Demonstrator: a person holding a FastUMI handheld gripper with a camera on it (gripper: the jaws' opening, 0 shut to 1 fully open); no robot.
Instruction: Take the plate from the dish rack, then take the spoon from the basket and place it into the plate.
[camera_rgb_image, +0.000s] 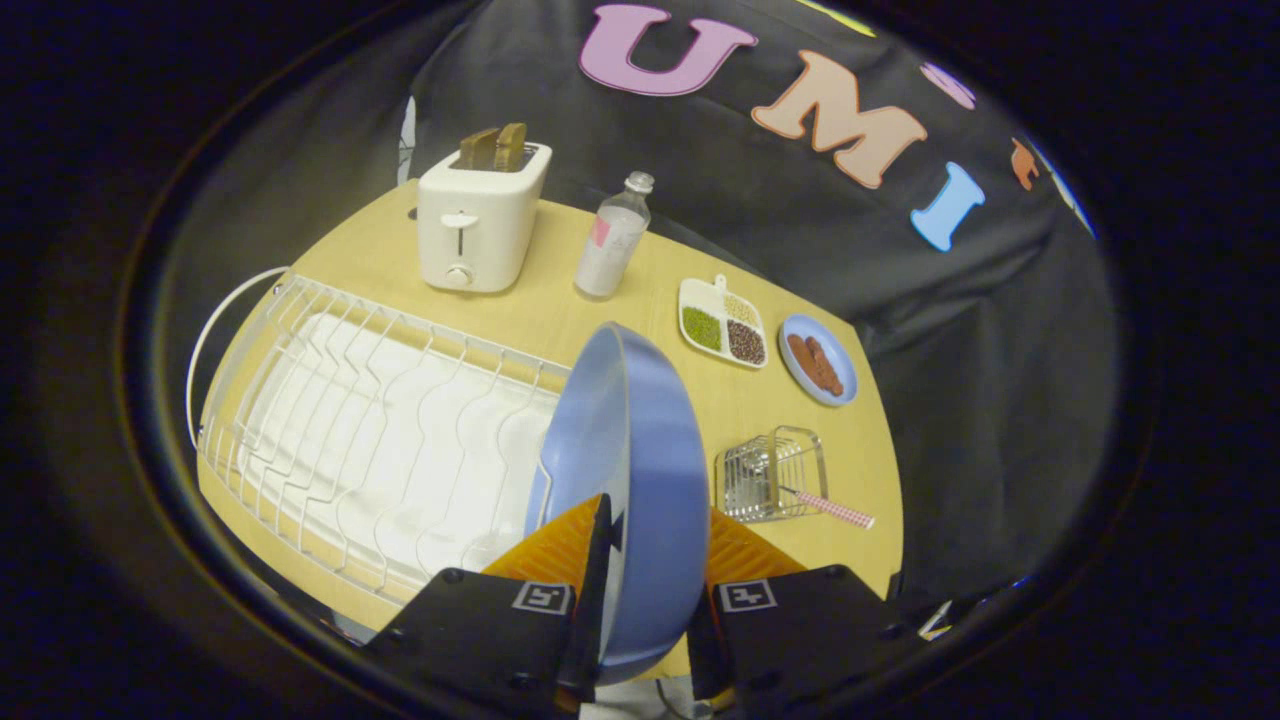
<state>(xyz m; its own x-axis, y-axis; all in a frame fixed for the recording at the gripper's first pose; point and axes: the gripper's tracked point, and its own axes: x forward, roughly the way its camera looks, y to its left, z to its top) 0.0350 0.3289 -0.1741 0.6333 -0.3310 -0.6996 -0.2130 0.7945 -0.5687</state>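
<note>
above the near end of the dish rack (380, 440), the gripper (645, 560) is clamping both fingers on the upright blue plate (640, 460); the spoon (835, 510), seemingly, is lying in the basket (770, 475) to the right.

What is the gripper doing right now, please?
Gripper: shut on the blue plate, held upright on edge between both fingers, above the dish rack.
</note>
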